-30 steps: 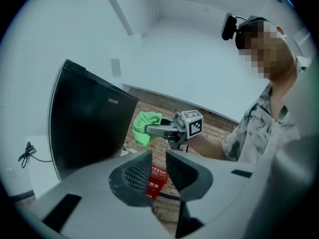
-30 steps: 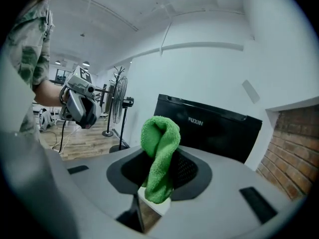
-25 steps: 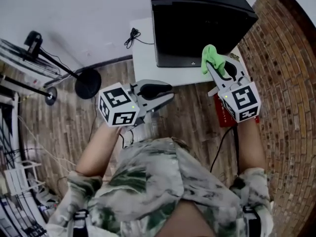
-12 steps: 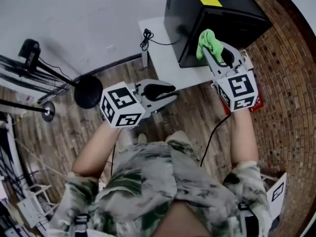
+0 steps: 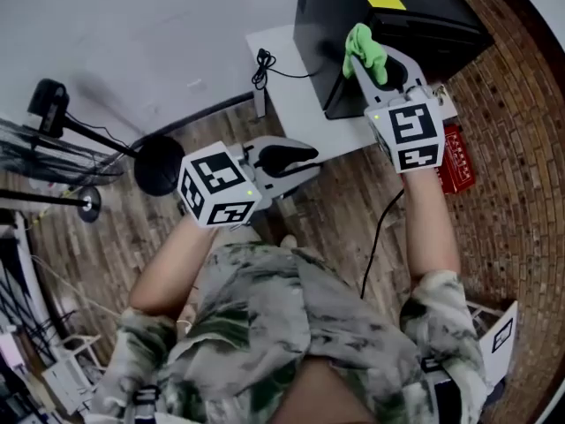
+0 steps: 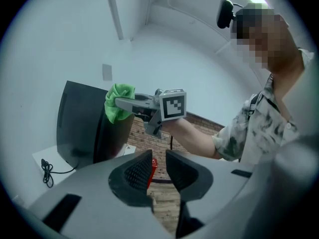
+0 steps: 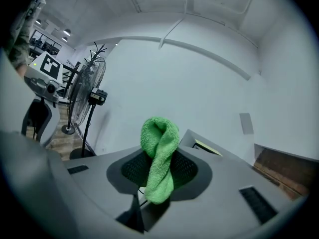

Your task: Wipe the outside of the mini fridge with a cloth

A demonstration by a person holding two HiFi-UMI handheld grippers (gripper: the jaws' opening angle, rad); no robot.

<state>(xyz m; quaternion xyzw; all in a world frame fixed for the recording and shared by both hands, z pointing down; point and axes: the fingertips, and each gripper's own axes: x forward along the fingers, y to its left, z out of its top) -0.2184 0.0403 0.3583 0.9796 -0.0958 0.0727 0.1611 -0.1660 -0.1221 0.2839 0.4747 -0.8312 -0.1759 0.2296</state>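
So, the black boxy mini fridge (image 5: pixel 328 53) sits at the top of the head view on a low white bench (image 5: pixel 291 95), with a yellow sticker on its lid. The bright green fuzzy cloth (image 5: pixel 362 44) is bunched up right at the fridge's upper front edge. In the left gripper view it looks pressed against that corner, but I honestly can't tell if it's touching or just beside it.

The right gripper (image 7: pixel 158 166) has its jaws clenched on the cloth, with a loop sticking up past the tips and a tail hanging below. The left gripper (image 6: pixel 158 166) hangs near the middle of the head view, well apart from the fridge. Its jaws are only a narrow gap apart with nothing between them, just floor showing through.

Progress-wise, I'd say the cloth is in hand and up at the fridge, so that part is sorted. The wiping itself looks barely started, if at all. No face shows streaks or any clean-versus-dirty difference I can read. My guess is the top, front and sides are all still to do.

Around it there's a thin black cable (image 5: pixel 262 65) on the bench left of the fridge. A flat red thing (image 5: pixel 452 159) lies on the floor at the right.
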